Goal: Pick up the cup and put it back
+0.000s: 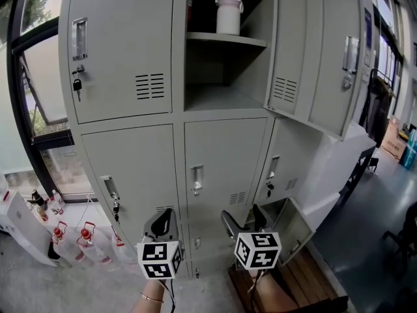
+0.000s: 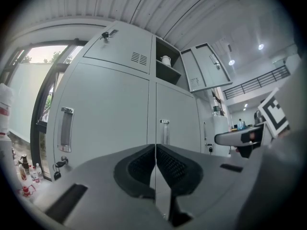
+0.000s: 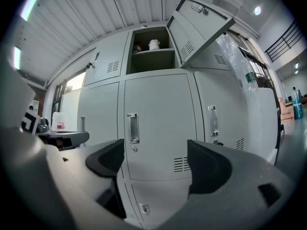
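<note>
two empty tools: left gripper (image 1: 161, 225) with jaws together, right gripper (image 1: 242, 220) with jaws apart, both well below the cup (image 1: 229, 14), which stands mid-way along the upper shelf (image 1: 225, 39) of the open locker (image 1: 215, 98), seemingly already returned.

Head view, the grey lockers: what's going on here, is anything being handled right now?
A person faces the grey lockers. The left hand-held gripper is shut with nothing in it, and the right hand-held gripper is open and empty. Both are held low, in front of the lower doors. The white cup stands on the upper shelf of the one compartment whose door is swung open, well above both. Nothing is being touched at this moment.
</note>
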Available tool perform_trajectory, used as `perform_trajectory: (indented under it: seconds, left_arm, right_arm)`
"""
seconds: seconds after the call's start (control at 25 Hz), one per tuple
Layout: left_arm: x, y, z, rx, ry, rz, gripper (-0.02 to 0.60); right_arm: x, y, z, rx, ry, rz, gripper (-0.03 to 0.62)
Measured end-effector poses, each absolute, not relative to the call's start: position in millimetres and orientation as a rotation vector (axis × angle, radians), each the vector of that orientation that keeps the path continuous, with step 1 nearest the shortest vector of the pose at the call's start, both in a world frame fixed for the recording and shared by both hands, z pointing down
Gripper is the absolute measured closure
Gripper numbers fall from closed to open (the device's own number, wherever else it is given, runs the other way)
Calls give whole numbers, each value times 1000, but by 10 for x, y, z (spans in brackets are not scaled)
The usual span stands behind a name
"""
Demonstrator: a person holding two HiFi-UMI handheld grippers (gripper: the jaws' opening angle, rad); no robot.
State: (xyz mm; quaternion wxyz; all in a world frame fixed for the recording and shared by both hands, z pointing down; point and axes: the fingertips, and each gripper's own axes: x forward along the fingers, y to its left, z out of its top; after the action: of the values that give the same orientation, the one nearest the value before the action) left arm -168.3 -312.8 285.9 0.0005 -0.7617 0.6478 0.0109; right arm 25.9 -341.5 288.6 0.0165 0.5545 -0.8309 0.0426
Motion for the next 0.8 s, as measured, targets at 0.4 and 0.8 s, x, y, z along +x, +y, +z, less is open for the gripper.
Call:
perform_trajectory:
  seconds: [0.4,0.8]
  left_arm:
    - [-1598,-3295,2446,-2349,1999,28,571]
    - [-1548,-3417,1791,-2264,1942,109,571]
  right_arm:
    - [260,-3470,2583,1733,-2598,89,210]
    - [191,-3576,2031,1704,-2642,-12,210]
